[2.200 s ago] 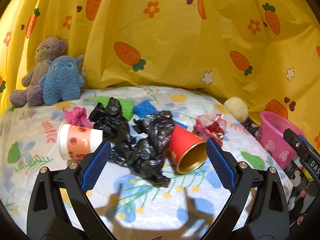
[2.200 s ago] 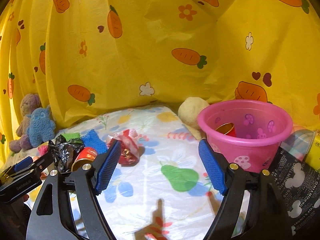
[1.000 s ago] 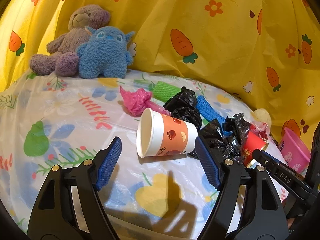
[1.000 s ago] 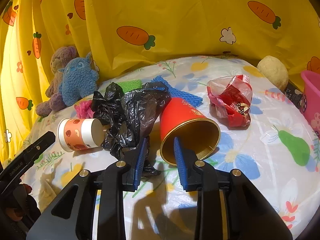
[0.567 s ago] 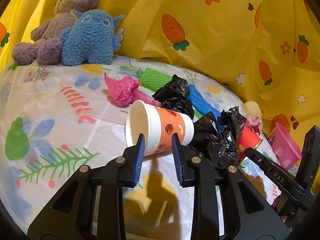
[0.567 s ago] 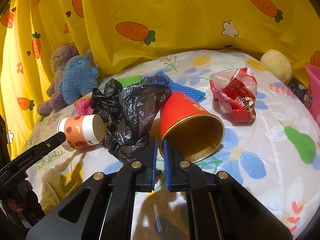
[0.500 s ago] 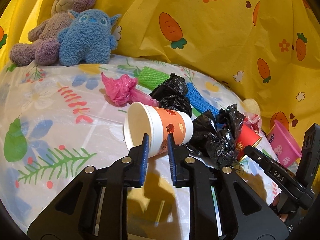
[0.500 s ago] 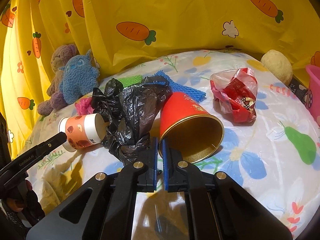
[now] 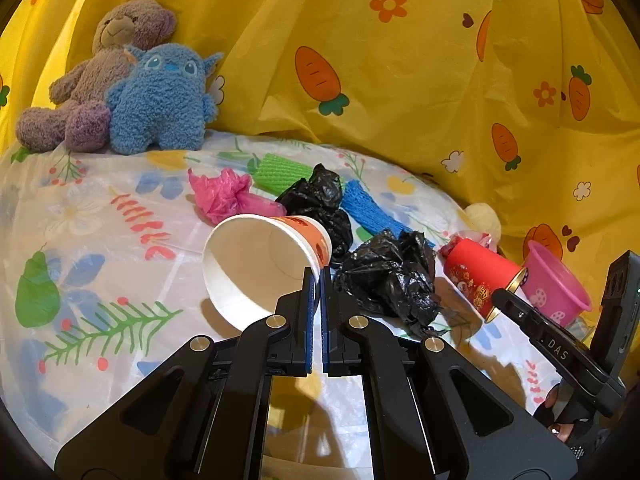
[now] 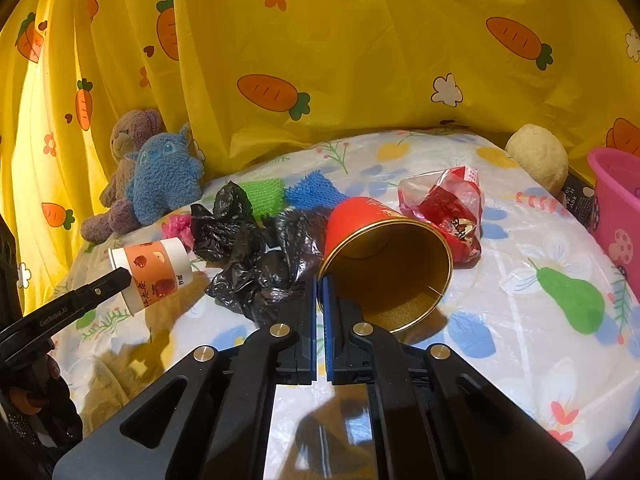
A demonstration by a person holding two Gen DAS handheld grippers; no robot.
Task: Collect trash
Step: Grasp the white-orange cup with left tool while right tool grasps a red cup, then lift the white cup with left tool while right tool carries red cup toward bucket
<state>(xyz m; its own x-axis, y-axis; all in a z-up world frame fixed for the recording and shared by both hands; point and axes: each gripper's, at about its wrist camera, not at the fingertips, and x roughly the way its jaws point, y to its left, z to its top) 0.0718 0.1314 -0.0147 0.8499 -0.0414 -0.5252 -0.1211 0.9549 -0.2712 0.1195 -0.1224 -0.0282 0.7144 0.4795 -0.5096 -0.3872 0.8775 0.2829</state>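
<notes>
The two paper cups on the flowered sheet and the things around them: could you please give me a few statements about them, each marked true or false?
1. The left gripper is shut on the rim of the white-and-orange paper cup. True.
2. The red paper cup with the gold inside stands upright. False: it lies tipped on its side, the right gripper shut on its rim.
3. The crumpled black plastic bag lies between the two cups. True.
4. The pink plastic bucket sits beside the blue plush toy. False: they are at opposite ends of the sheet.
</notes>
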